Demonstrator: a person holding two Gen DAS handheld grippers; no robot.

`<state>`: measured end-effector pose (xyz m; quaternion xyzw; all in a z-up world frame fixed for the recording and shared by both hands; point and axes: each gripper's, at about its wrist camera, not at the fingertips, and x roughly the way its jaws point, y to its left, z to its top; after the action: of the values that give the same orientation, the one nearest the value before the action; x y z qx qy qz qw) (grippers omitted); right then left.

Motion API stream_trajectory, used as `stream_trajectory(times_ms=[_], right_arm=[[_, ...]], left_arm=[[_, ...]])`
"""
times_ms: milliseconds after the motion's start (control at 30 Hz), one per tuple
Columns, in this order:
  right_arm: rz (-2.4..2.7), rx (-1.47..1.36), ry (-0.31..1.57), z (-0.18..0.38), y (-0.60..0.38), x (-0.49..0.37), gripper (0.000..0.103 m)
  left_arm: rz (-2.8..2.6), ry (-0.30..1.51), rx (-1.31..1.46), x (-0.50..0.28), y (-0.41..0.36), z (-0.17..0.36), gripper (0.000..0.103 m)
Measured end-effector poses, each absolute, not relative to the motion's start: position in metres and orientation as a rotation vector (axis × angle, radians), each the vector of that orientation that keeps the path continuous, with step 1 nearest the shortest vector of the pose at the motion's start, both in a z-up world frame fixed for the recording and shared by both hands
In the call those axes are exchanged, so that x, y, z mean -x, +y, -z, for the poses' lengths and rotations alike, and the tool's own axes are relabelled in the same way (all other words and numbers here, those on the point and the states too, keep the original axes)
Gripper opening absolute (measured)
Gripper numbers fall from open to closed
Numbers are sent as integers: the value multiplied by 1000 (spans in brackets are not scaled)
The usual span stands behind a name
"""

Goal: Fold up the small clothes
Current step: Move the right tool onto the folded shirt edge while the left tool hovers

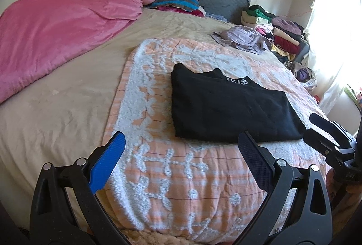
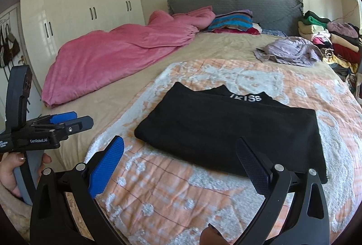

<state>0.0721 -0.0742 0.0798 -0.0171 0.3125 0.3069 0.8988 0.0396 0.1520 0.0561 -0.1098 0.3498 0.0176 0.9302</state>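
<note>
Now, sweeping left to right: the left gripper (image 1: 181, 150) hangs over the near edge of the orange-and-white blanket (image 1: 172, 177), its jaws spread wide and empty, blue pad on one side, dark pad on the other. Just ahead of it lies the black garment (image 1: 228, 107), flat on the blanket in a tidy rectangle, white lettering at its collar end, touched by neither gripper. Further right, the right gripper (image 2: 181, 154) hovers over the garment's near hem, jaws also parted with nothing between them.

My read is that the garment looks mostly folded, and one more fold or a tidy-up is the step in hand. To do it well, each gripper should pinch a near corner through all layers, lift low and together, and carry the edge evenly toward the collar so the stack doesn't slide or skew on the fluffy blanket.

As for containers, none is plainly visible: at the far right of the bed, stacked clothes (image 2: 339, 46) sit in loose heaps, with a crumpled lilac garment (image 2: 289, 50) beside them; whether a basket sits under that stack I cannot tell.
</note>
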Motion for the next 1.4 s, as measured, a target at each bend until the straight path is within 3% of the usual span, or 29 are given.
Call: stream_trajectory(times_ms=[667,1400], right_arm=[[-670,152,675,-54,-20,-89,98],[-535,434,744,33,35,-132,98]], left_arm=[[-97,752,233,-62,191,-42,93],[-77,862,205,-154,201,-15,93]])
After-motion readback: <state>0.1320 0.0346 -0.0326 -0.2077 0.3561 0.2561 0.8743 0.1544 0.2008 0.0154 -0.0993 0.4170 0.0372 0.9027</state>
